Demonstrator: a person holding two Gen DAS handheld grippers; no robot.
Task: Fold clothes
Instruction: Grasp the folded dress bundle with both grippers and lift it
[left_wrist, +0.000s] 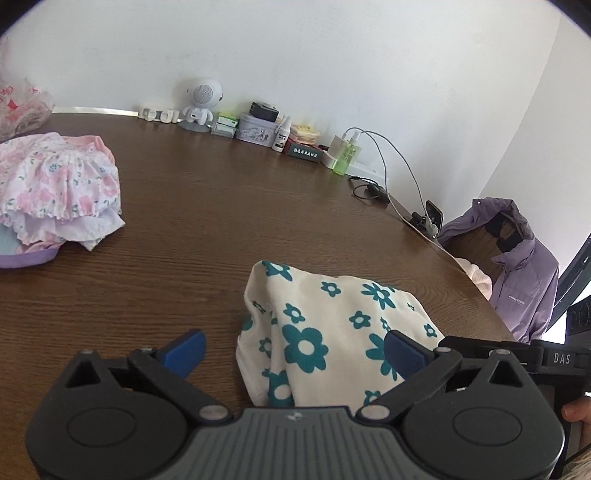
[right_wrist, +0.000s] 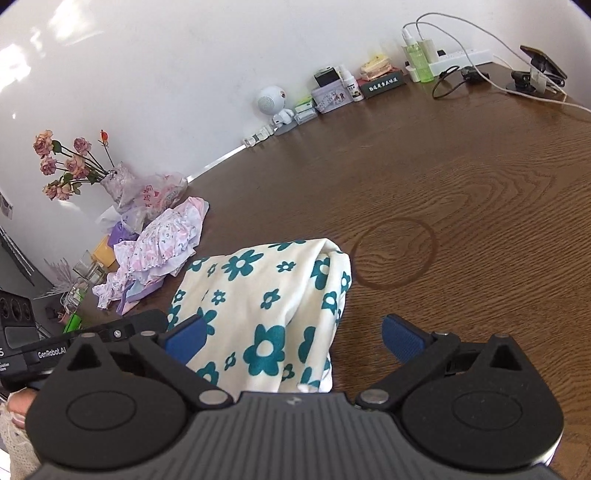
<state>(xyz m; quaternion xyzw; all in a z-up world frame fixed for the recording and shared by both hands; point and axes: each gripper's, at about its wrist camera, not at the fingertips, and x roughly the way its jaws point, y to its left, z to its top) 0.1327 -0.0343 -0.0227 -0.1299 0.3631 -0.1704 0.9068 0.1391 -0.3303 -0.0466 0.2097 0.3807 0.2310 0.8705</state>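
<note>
A cream garment with teal flowers (left_wrist: 332, 328) lies bunched on the brown wooden table (left_wrist: 207, 206), and it shows in the right wrist view too (right_wrist: 269, 310). My left gripper (left_wrist: 295, 350) is open over its near left edge, blue pads wide apart and pressing on nothing. My right gripper (right_wrist: 293, 341) is also open, spanning the garment's near right edge, with cloth lying between the pads untouched. A pile of pink floral clothes (left_wrist: 55, 188) sits at the table's left (right_wrist: 155, 251).
Along the back wall stand a white robot speaker (left_wrist: 201, 103), a tin (left_wrist: 256, 129), bottles (left_wrist: 345, 155) and cables. A purple jacket (left_wrist: 517, 273) hangs on a chair at the right. Dried roses (right_wrist: 70, 162) and glassware crowd the left edge. A ring stain (right_wrist: 393, 253) marks the tabletop.
</note>
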